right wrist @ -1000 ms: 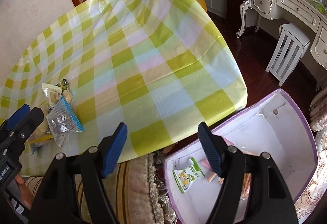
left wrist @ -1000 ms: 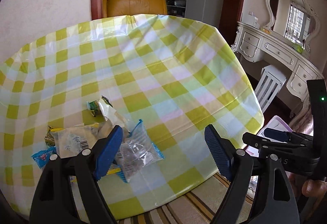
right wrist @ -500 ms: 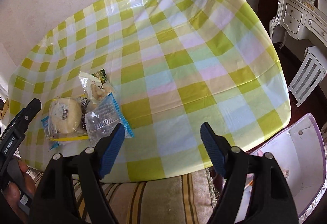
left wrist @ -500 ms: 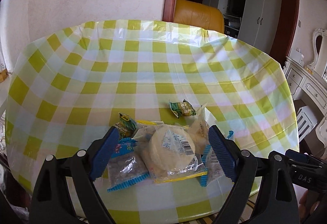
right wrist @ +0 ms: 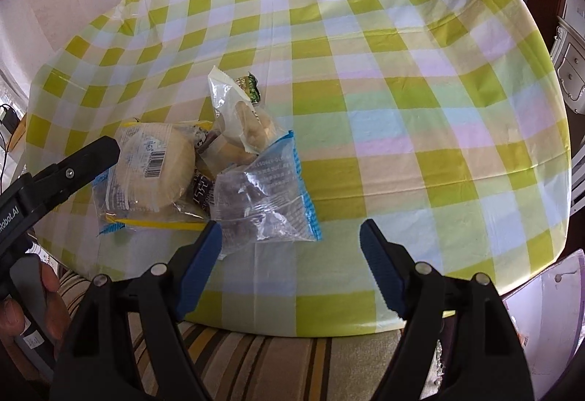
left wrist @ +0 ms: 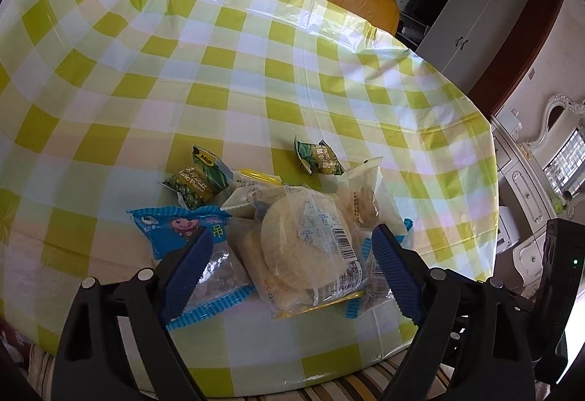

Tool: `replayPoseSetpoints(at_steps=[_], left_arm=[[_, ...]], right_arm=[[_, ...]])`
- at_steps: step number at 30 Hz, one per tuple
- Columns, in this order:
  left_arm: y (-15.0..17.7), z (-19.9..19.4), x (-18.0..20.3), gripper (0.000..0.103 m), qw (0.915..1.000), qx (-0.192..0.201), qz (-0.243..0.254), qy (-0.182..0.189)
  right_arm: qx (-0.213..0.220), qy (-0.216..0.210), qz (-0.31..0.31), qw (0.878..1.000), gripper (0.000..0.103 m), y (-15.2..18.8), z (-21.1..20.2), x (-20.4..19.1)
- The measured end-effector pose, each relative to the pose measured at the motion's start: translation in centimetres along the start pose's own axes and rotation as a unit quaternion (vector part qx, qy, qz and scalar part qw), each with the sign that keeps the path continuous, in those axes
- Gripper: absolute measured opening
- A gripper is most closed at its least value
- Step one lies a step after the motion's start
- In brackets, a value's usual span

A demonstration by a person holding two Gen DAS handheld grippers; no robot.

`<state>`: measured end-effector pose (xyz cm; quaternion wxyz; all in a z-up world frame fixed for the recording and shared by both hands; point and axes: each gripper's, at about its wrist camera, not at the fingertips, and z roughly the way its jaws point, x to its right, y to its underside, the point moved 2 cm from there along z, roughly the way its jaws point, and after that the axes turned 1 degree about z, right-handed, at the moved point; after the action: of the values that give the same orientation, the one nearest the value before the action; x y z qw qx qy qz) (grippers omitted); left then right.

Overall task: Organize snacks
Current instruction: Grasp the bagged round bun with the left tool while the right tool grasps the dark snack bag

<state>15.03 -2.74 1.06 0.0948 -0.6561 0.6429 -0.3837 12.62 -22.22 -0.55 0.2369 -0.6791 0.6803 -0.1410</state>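
Left tongs (left wrist: 289,256) wide, straddling round cake packet (left wrist: 310,247) at lower centre; right tongs (right wrist: 290,262) wide, empty. Light, crinkly, slippery, crushable; best pinched across wrapper edges.

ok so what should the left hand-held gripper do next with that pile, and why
Probably ease forward and down, then close on the round cake packet. The left hand-held gripper is open, its jaws standing on either side of that packet, which lies on top of the snack pile near the table edge. The right hand-held gripper is open too and holds nothing.
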Motion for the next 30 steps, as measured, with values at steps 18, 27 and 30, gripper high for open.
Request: replayPoseSetpoints(at_steps=[18, 27, 30], left_arm=[[0.0, 2.8, 0.0, 0.067, 0.9978, -0.053, 0.000, 0.039], [0.1, 4.0, 0.6, 0.061, 0.9974, -0.064, 0.032, 0.008], [0.2, 3.7, 0.9, 0.054, 0.9974, -0.057, 0.044, 0.002]], right_arm=[[-0.033, -0.005, -0.037, 0.999, 0.079, -1.1, 3.5, -1.5], [-0.044, -0.033, -0.012, 0.998, 0.079, -1.4, 4.9, -0.4], [-0.040, -0.038, -0.007, 0.998, 0.069, -1.2, 4.7, -0.3]])
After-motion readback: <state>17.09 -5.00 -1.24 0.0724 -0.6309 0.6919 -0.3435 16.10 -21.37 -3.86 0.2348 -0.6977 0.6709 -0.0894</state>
